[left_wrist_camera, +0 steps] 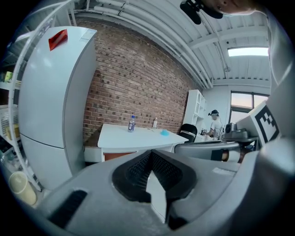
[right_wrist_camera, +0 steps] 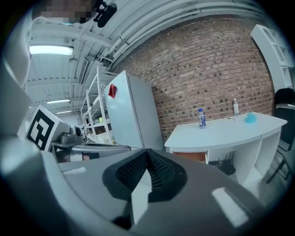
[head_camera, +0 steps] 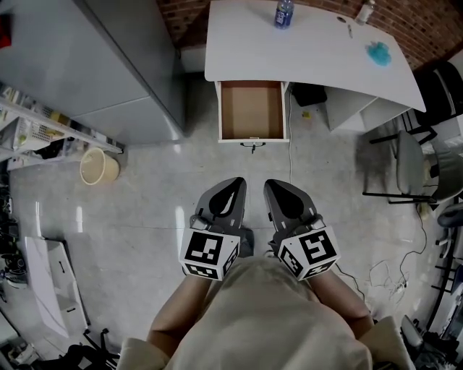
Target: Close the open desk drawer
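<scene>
The white desk (head_camera: 311, 50) stands at the far side of the floor, its drawer (head_camera: 251, 110) pulled out toward me with a bare brown bottom and a small handle (head_camera: 252, 143) on its front. My left gripper (head_camera: 233, 189) and right gripper (head_camera: 278, 191) are side by side in front of my body, pointing at the drawer and well short of it. Both are shut with nothing between the jaws. The left gripper view has the desk (left_wrist_camera: 138, 137) beyond the left gripper (left_wrist_camera: 150, 156). The right gripper view has the drawer (right_wrist_camera: 191, 156) beyond the right gripper (right_wrist_camera: 147, 156).
A tall grey fridge (head_camera: 94, 65) stands left of the desk, with a cream bucket (head_camera: 99, 166) and a shelf rack (head_camera: 43, 130) nearby. A bottle (head_camera: 283, 13) and a blue object (head_camera: 378, 53) sit on the desktop. A chair (head_camera: 409, 162) and floor cables (head_camera: 383, 278) are at the right.
</scene>
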{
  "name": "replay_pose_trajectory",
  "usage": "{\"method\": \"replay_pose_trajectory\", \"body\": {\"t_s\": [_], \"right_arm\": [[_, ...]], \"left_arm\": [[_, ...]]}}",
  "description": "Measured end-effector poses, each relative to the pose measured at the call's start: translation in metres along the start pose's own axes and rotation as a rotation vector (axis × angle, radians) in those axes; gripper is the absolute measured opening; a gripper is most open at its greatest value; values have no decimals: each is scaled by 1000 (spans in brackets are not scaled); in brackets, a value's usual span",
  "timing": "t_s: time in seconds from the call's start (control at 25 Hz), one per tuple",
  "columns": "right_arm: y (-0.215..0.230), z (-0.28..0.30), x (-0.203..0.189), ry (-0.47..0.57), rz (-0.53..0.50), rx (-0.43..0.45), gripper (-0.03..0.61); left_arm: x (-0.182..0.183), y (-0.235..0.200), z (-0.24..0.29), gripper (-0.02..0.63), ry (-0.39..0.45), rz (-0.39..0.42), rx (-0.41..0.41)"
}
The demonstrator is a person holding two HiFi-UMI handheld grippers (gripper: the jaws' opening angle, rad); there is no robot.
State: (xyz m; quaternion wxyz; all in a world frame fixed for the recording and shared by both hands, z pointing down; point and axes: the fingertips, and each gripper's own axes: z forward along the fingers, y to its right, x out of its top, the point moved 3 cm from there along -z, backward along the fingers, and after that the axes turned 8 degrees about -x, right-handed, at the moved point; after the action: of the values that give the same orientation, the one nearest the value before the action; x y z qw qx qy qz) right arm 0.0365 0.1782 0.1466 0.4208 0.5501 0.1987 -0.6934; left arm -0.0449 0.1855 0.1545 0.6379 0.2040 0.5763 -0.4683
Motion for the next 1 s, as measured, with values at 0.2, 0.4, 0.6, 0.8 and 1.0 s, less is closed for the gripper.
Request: {"method": "replay_pose_trajectory", "body": {"t_s": [0.2, 0.4, 0.6, 0.8, 1.0], "right_arm": [[-2, 24, 3, -5, 12, -21, 2], [-6, 48, 2, -11, 27, -48, 3], [-8, 70, 2, -11, 50, -83, 3], [-6, 81, -2, -33, 66, -120, 3], [8, 81, -14, -69, 100, -142, 3]], "left_arm": [[2, -27, 6, 2, -15, -4, -14], [4, -51, 13, 3, -28, -11, -46], [3, -71, 18, 3, -42, -6, -87], [-2, -86, 26, 3, -43, -27, -121], [-14, -90, 42, 3, -65, -51, -133]]}}
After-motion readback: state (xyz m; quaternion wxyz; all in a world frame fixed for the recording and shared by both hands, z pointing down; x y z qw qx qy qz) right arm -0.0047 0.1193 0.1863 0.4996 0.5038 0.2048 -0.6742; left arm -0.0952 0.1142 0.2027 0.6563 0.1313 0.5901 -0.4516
